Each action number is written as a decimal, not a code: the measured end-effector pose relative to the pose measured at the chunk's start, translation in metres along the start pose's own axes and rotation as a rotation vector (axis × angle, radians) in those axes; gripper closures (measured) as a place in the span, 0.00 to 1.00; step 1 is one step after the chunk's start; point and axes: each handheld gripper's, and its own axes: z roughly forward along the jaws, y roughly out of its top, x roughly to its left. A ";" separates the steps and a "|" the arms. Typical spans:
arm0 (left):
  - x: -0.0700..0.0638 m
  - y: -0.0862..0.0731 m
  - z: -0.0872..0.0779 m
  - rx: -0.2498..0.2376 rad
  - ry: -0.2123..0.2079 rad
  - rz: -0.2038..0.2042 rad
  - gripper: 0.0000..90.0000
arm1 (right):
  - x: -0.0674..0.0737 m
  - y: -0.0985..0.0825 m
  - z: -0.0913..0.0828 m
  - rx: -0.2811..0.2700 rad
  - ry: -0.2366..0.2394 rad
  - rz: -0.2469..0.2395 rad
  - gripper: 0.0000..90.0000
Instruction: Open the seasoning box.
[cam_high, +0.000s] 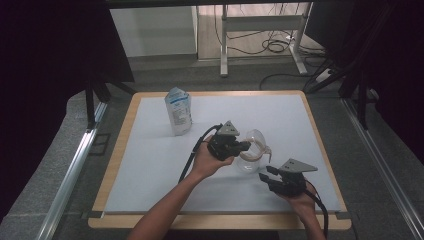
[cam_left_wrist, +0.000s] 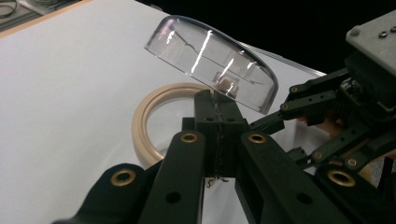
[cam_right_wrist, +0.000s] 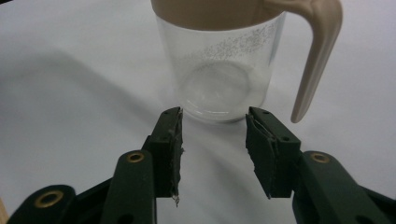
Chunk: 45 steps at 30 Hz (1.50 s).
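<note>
The left gripper (cam_high: 246, 145) is clenched on the little knob of a clear lid (cam_left_wrist: 210, 60), holding that lid tilted up and open above the jug (cam_high: 251, 156). In the left gripper view the lid slants from upper left down to lower right, with the jug's beige rim (cam_left_wrist: 144, 116) under it and open to the air.

The right gripper (cam_high: 266, 173) is released: its jaws stand apart with nothing between them, just short of the jug's base. In the right gripper view the jug (cam_right_wrist: 224, 70) stands upright, long axis vertical, its clear wall under a beige collar, and its handle (cam_right_wrist: 317, 51) hangs down on that view's right side.

The jug sits on the white mat (cam_high: 150, 165) a little right of the middle. A white pouch (cam_high: 178, 111) stands well apart from the jug, toward the far left of the mat. Bare mat lies all round the jug, widest to its left, and the wooden table edge (cam_high: 327, 155) runs beyond the jug on its right.
</note>
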 end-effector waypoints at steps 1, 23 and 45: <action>-0.001 0.002 0.001 0.001 -0.003 0.004 1.00 | 0.000 -0.001 0.001 0.001 0.005 -0.001 0.61; -0.030 0.040 0.035 0.029 -0.060 0.080 1.00 | 0.008 -0.004 0.010 0.015 0.048 -0.032 0.58; 0.003 -0.013 -0.027 -0.069 0.030 -0.023 0.93 | 0.019 0.000 0.014 0.007 0.066 -0.045 0.55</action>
